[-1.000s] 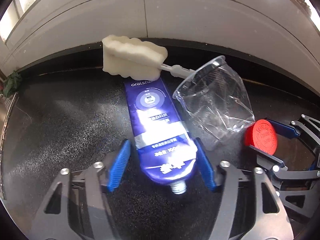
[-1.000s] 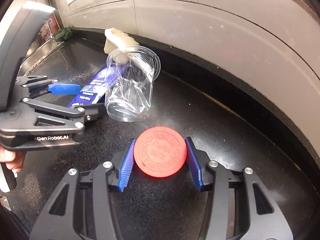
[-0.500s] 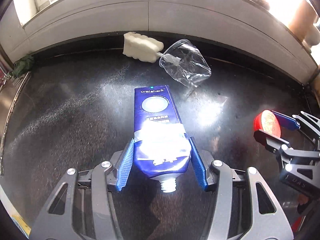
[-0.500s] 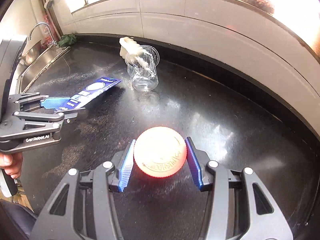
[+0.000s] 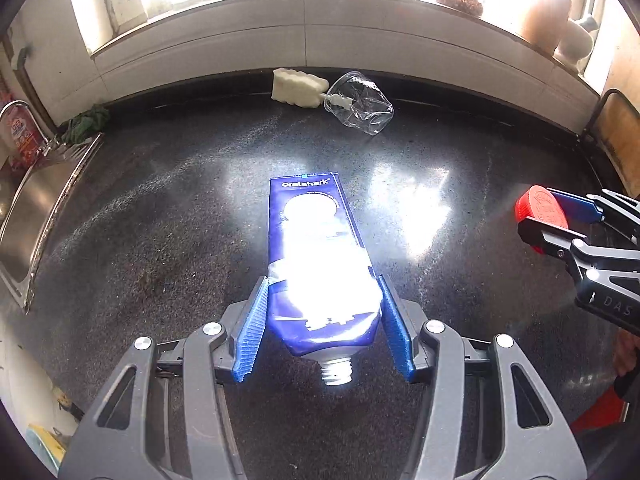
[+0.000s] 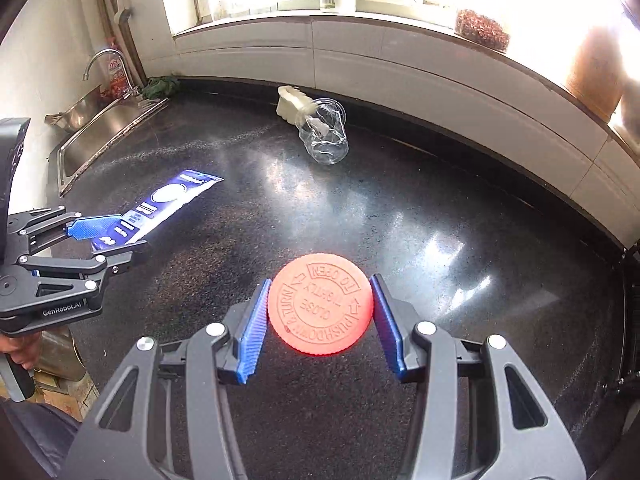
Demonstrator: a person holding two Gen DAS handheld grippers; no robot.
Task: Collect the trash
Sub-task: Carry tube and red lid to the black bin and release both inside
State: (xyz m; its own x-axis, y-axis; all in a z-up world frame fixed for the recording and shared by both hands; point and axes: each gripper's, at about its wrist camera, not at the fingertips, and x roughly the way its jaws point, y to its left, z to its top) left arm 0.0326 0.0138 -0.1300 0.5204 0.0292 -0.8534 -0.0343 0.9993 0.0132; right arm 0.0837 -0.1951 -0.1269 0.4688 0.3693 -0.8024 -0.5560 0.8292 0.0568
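My left gripper [image 5: 322, 284] is shut on a flattened blue toothpaste tube [image 5: 316, 248] with no cap and holds it above the black counter [image 5: 160, 220]; the tube also shows in the right wrist view [image 6: 160, 208]. My right gripper [image 6: 320, 284] is shut on a red screw lid [image 6: 320, 304], also lifted; the lid also shows in the left wrist view [image 5: 540, 212]. A crushed clear plastic cup [image 5: 362, 104] lies on its side at the back of the counter, touching a white sponge brush [image 5: 298, 86].
A steel sink [image 6: 104, 128] with a tap sits at the far left, a green cloth [image 5: 86, 122] at its corner. The white tiled wall and window sill with a bottle and jars run along the back. A wooden board [image 5: 620, 140] stands at the right end.
Both grippers have pulled back and up from the cup and brush, carrying the tube and the lid. The cup and brush stay at the back and look smaller.
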